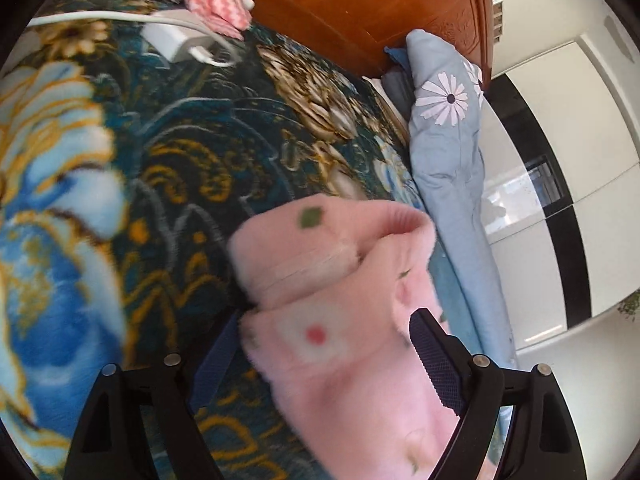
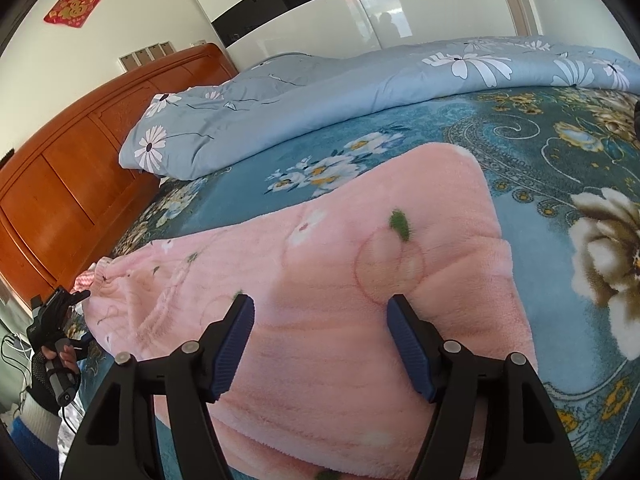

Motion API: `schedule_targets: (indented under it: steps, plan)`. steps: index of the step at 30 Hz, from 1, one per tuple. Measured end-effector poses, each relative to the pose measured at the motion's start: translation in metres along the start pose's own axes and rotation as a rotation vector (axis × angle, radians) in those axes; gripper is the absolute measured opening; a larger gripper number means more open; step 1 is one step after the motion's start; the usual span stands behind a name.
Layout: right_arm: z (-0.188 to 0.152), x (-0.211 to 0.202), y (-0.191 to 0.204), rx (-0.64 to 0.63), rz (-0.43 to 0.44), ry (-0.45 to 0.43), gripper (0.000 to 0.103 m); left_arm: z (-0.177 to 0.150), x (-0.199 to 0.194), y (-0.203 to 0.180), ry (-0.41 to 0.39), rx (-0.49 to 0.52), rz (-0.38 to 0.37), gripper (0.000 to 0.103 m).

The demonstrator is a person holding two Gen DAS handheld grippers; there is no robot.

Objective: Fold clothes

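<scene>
Fuzzy pink fleece garment (image 2: 360, 280) lies spread on the floral blue bed blanket (image 2: 560, 152). Right tool (image 2: 320, 344) hovers wide open, holding nothing. Left tool (image 1: 320, 360) straddles a bunched end, fingers apart; grip unclear. Plush fabric could slip free mid-fold.

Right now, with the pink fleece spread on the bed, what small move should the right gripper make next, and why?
Probably ease the right gripper down and close on the pink fleece garment. Its jaws are open above the near part, gripping nothing, while the left gripper already straddles the bunched waistband end, though whether it has hold is unclear.
</scene>
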State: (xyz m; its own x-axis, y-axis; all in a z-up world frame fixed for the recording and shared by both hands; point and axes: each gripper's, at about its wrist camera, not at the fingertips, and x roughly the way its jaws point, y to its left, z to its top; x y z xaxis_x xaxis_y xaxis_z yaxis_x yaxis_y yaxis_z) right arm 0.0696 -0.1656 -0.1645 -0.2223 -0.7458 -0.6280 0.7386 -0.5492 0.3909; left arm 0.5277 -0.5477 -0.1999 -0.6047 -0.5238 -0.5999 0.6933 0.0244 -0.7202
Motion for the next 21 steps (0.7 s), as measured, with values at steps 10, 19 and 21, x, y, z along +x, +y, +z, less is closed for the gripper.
schedule_targets:
  steps: [10,19,21]
  plan:
    - [0.006,-0.007,-0.001,0.004,-0.014,-0.016,0.07,-0.004,-0.013,-0.039,-0.001,0.106,0.104,0.027]
    - [0.012,-0.028,-0.023,0.067,0.009,-0.078,0.07,-0.097,-0.066,-0.219,0.002,0.586,-0.167,0.026]
    - [0.015,-0.035,-0.034,0.112,0.024,-0.096,0.07,-0.13,-0.072,-0.257,0.024,0.678,-0.238,0.026]
